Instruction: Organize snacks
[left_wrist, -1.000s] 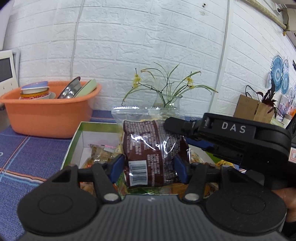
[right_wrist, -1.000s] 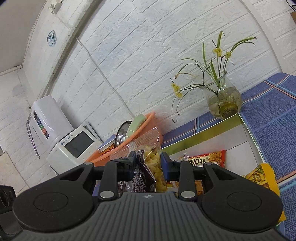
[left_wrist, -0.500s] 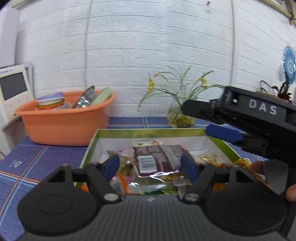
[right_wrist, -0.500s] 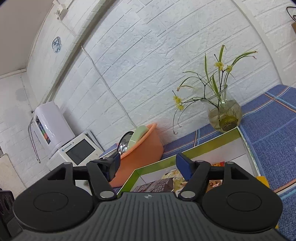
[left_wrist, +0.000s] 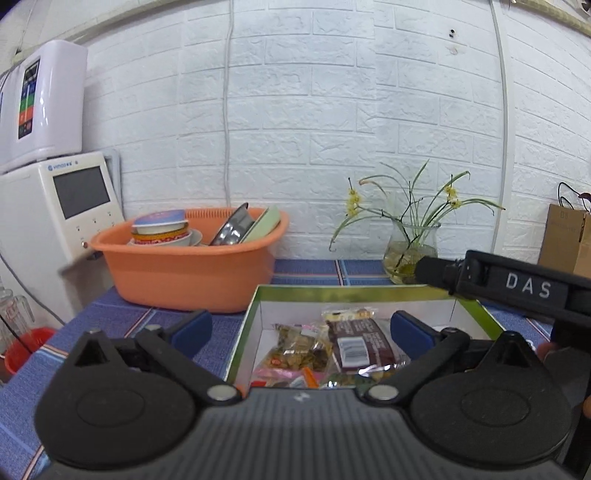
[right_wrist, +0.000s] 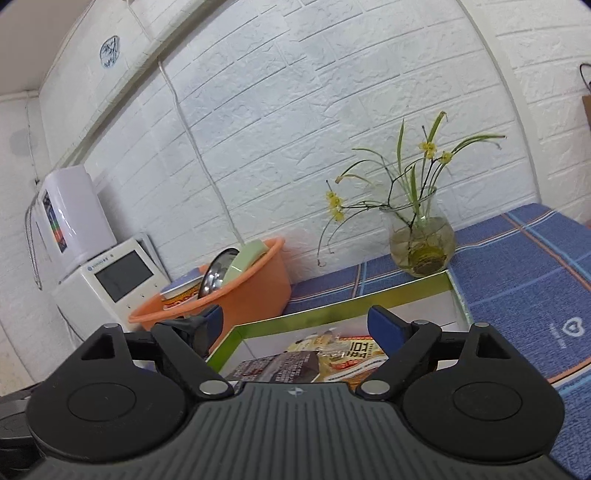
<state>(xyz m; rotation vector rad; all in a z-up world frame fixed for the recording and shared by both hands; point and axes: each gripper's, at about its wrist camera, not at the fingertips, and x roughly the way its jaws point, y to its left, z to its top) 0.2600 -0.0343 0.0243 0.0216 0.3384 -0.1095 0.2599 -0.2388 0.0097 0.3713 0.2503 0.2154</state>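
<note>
A green-rimmed white box (left_wrist: 351, 291) sits on the blue cloth and holds several snack packets. A brown packet with a barcode (left_wrist: 360, 345) lies on top in the box, beside a clear bag of nuts (left_wrist: 299, 347). My left gripper (left_wrist: 301, 330) is open and empty, above the box's near left corner. My right gripper (right_wrist: 295, 323) is open and empty above the box (right_wrist: 369, 297); the brown packet (right_wrist: 280, 365) and a yellow and red packet (right_wrist: 354, 352) lie below it. The right gripper's body (left_wrist: 517, 286) crosses the left wrist view at right.
An orange basin (left_wrist: 192, 273) with bowls and plates stands left of the box. A glass vase with flowers (left_wrist: 410, 247) stands behind the box by the brick wall. A white appliance (left_wrist: 55, 206) is at far left, a cardboard box (left_wrist: 565, 236) at far right.
Both grippers opened and let go of the brown packet, which now lies in the box. Both grippers pulled back and up from the box.
</note>
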